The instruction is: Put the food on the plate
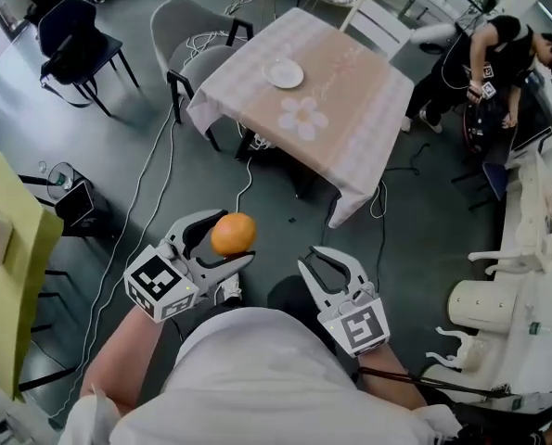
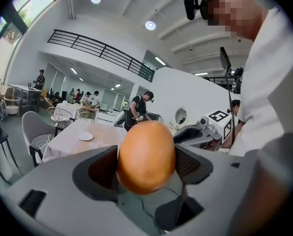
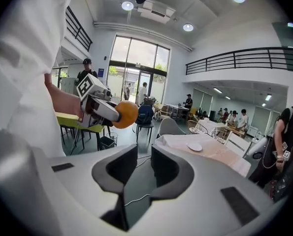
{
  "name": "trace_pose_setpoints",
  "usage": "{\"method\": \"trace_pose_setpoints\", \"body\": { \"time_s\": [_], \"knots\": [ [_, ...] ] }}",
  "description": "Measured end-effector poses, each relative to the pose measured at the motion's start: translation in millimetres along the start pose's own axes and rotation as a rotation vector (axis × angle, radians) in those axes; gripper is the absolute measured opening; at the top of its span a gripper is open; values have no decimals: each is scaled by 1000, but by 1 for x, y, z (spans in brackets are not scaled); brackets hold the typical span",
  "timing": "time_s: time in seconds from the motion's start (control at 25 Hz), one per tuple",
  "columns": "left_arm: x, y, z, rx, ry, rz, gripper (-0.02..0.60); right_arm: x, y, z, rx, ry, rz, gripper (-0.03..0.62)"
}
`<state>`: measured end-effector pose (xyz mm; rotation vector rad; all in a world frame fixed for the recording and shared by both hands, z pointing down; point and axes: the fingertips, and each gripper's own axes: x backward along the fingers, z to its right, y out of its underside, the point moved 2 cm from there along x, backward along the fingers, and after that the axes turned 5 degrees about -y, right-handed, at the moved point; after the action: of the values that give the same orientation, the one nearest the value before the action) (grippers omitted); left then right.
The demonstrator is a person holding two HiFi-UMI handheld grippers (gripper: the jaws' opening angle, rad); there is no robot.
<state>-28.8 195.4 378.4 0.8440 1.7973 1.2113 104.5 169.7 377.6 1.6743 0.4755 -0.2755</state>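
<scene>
**Orange clamped in left jaws, plate far ahead**

The left gripper is held out over the floor, its jaws clamped on an orange. The fruit sits between the two pads, pinched on both sides, and bulges above them. Just to its right, the right gripper is level with it and apart from it. Its jaws are drawn almost together, with only a narrow slit between the pads and nothing in it. Well ahead of both pairs of jaws stands the bench under a pale checked cloth. A white plate rests on the cloth near its far left side.
</scene>
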Motion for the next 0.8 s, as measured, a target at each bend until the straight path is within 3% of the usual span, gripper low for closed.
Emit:
{"method": "trace_pose_setpoints", "body": {
  "time_s": [0.24,0.4,0.8],
  "knots": [
    [-29,-7,-64,-33,-55,-17,365,-36,7,42,-88,11,-9,89],
    [-65,-15,-107,-76,-95,-57,365,-61,6,85,-69,-4,6,89],
    [-212,-43,-211,-200,-135,-222,365,-77,8,238,-85,74,110,89]
  ]
}}
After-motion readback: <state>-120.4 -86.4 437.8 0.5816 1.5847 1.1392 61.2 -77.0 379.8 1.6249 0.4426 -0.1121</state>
